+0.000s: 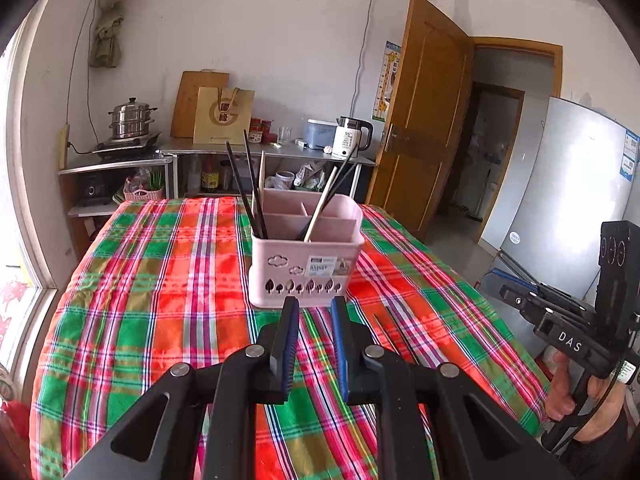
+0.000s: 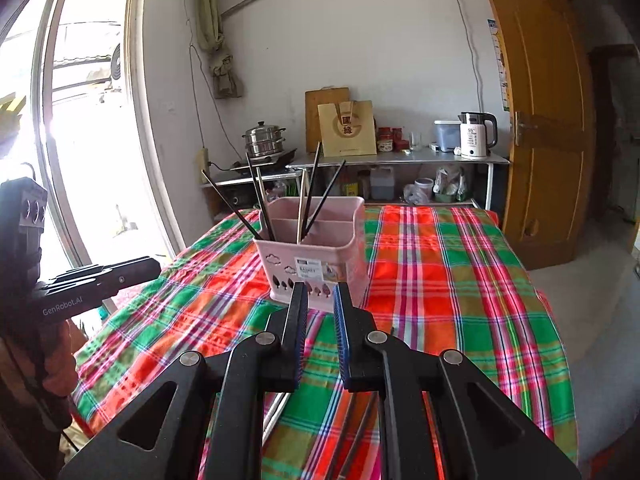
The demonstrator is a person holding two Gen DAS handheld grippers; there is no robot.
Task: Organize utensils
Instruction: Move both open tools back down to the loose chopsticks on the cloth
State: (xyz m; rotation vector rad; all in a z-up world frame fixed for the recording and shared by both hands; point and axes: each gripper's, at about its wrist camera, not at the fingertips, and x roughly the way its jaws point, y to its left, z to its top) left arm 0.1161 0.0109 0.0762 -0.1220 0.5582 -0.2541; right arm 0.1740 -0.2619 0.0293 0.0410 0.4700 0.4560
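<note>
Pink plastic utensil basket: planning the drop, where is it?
In both wrist views the pink plastic utensil basket stands mid-table on the plaid tablecloth, ahead of both grippers.

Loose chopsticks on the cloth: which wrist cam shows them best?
Left wrist: the loose chopsticks lie unobstructed on the tablecloth, right of the left gripper. In the right wrist view, its gripper's fingers hide them almost entirely.

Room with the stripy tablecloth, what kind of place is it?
Probably a kitchen-dining room in a home: a stacked steel steamer pot on a burner, a white electric kettle on a metal shelf, and a tall silver fridge beside the wooden door.
</note>
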